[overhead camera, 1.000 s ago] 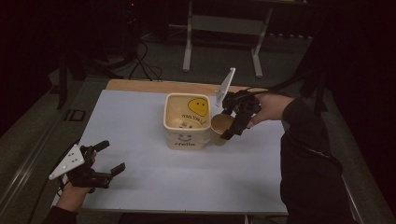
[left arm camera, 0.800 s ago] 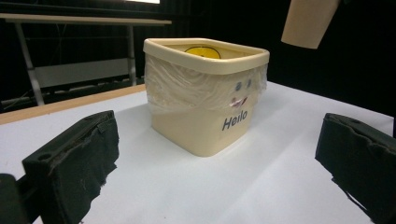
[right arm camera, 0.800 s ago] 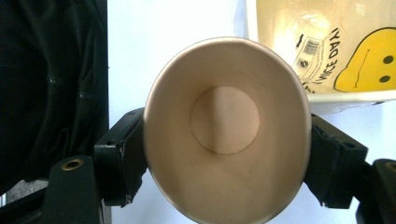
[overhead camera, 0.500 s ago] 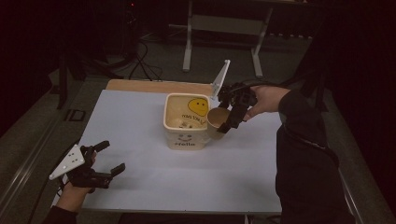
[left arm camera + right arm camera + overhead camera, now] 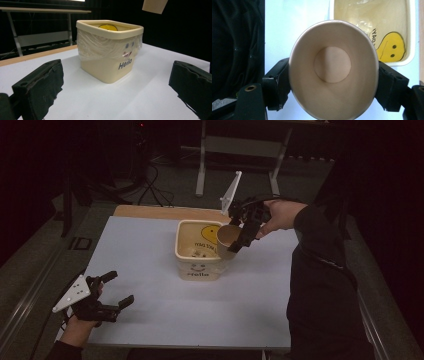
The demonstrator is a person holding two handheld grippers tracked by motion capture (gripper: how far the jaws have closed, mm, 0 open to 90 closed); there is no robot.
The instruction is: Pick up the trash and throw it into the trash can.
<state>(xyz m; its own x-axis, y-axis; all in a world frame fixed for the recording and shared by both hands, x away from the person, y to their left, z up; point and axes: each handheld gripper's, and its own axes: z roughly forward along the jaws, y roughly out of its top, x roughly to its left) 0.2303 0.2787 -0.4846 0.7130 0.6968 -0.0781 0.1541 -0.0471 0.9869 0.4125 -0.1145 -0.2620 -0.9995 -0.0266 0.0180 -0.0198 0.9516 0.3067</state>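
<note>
A tan paper cup [image 5: 226, 239] hangs tilted over the right rim of a cream bin [image 5: 186, 251] marked "Hello", with my right gripper [image 5: 235, 242] shut on it. In the right gripper view the cup's open mouth [image 5: 332, 67] faces the camera, squeezed slightly oval between the two black pads [image 5: 277, 85], and the bin [image 5: 409, 30] with a yellow smiley inside lies beyond. My left gripper [image 5: 120, 287] rests open near the table's front left corner. In the left gripper view its jaws stand wide apart and the plastic-lined bin [image 5: 107, 65] stands some way ahead of the left gripper [image 5: 116, 85].
The bin stands mid-table on a white sheet [image 5: 150, 245] with a wooden strip [image 5: 150, 211] along the far edge. A person's dark sleeve [image 5: 320, 250] crosses the right side. Metal table legs [image 5: 202, 165] and cables [image 5: 155, 185] lie on the dark floor beyond.
My right gripper has lifted the cup up and slightly left, from beside the bin's right wall to over its rim. The left gripper has not moved.
</note>
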